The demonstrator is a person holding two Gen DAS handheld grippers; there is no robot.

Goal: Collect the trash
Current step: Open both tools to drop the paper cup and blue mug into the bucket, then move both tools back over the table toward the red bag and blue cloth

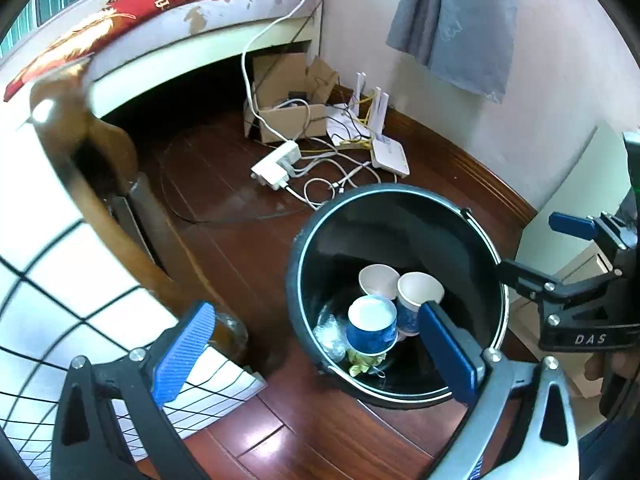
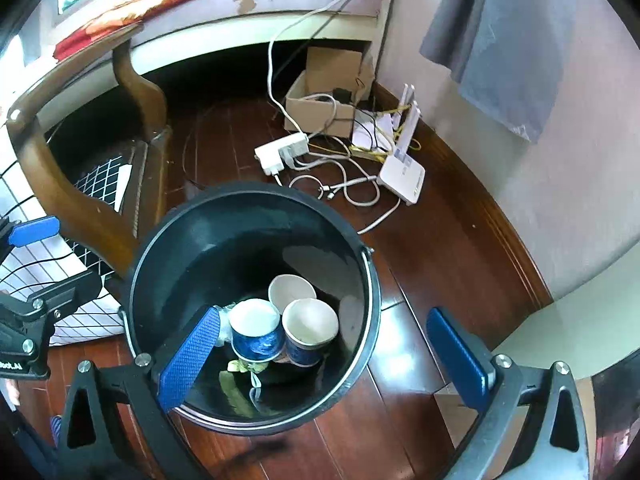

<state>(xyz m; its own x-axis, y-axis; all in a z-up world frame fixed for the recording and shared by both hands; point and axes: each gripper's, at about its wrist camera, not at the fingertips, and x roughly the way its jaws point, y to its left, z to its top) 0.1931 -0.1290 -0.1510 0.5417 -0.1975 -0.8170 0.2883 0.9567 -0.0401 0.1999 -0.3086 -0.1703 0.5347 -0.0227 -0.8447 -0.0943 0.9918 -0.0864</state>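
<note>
Ok, both grippers are over the bin, pointing steeply down. My left gripper [image 1: 316,344] has its jaws spread wide with nothing between the pads; its right blue pad sits over the bin's near rim, the left pad over the floor and the edge of the grid-pattern cloth [image 1: 60,292]. My right gripper [image 2: 324,360] is just as wide and also empty, left pad over the bin's inside, right pad outside it above the floor. Each gripper shows at the edge of the other's view.

The trash is in the black bucket [image 2: 160,248], which stands on the dark wood floor [image 2: 440,248]: three paper cups lie on their sides at the bottom, touching one another. One cup [image 2: 256,332] has a blue pattern, a second cup [image 2: 310,330] sits beside it, a third cup [image 2: 292,292] lies behind them. Crumpled clear plastic [image 1: 330,332] and a yellowish scrap [image 1: 360,364] lie beside and in front of the cups.

Just beside the bin is a wooden chair frame [image 2: 60,168]. Further out, a white power strip [image 2: 280,152] with tangled cables, a white router [image 2: 404,176], and an open cardboard box [image 2: 320,108] near the wall. Furthest back is a bed [image 1: 180,12] with a red printed cover, and a grey cloth [image 1: 452,20] hanging on the wall
</note>
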